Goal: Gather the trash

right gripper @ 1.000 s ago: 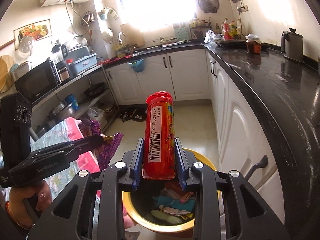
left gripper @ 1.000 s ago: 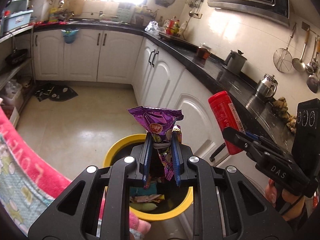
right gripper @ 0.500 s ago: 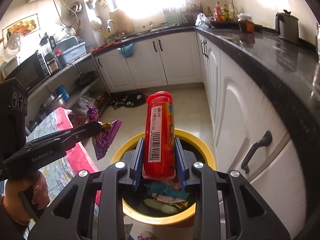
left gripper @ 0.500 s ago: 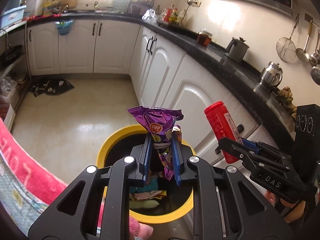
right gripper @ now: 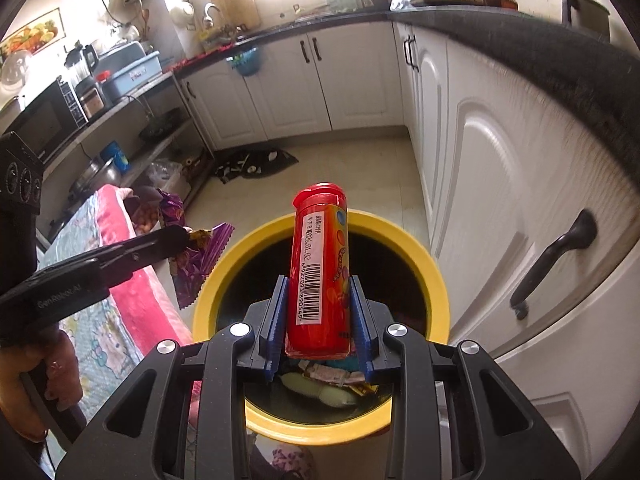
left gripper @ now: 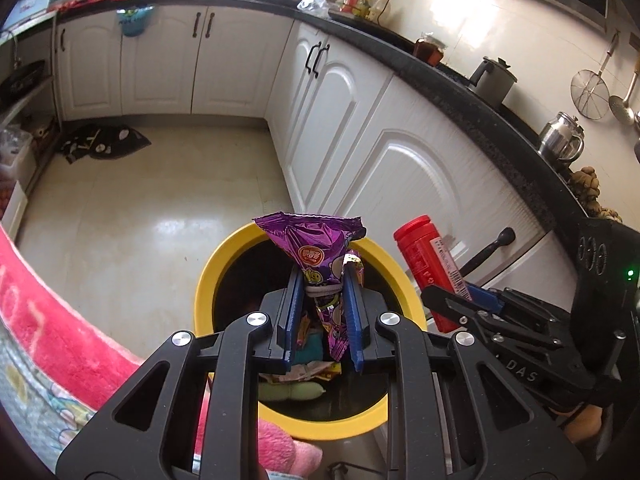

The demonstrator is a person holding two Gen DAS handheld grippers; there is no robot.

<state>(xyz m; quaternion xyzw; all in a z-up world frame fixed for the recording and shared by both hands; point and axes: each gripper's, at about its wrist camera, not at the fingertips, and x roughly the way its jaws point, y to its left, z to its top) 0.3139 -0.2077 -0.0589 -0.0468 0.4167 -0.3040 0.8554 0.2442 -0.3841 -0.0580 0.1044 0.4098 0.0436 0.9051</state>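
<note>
Lower left of both wrist views: pink-edged bedding (left gripper: pixel 60 320). Centre of the left wrist view: left hand-held gripper (left gripper: pixel 323 300) clamped narrowly on a purple snack wrapper (left gripper: pixel 316 248), poised over the yellow-rimmed trash bin (left gripper: pixel 208 280) with litter inside. Right of that: right hand-held gripper (right gripper: pixel 320 312), partly closed, pinching a red candy tube (right gripper: pixel 320 264) upright above the same bin. Far right: white cabinet doors (left gripper: pixel 400 160) under the black counter (left gripper: pixel 480 108).

Purple wrapper (left gripper: pixel 316 252), red tube (right gripper: pixel 320 272), yellow-rimmed bin (right gripper: pixel 436 276), pink blanket (left gripper: pixel 60 320)
</note>
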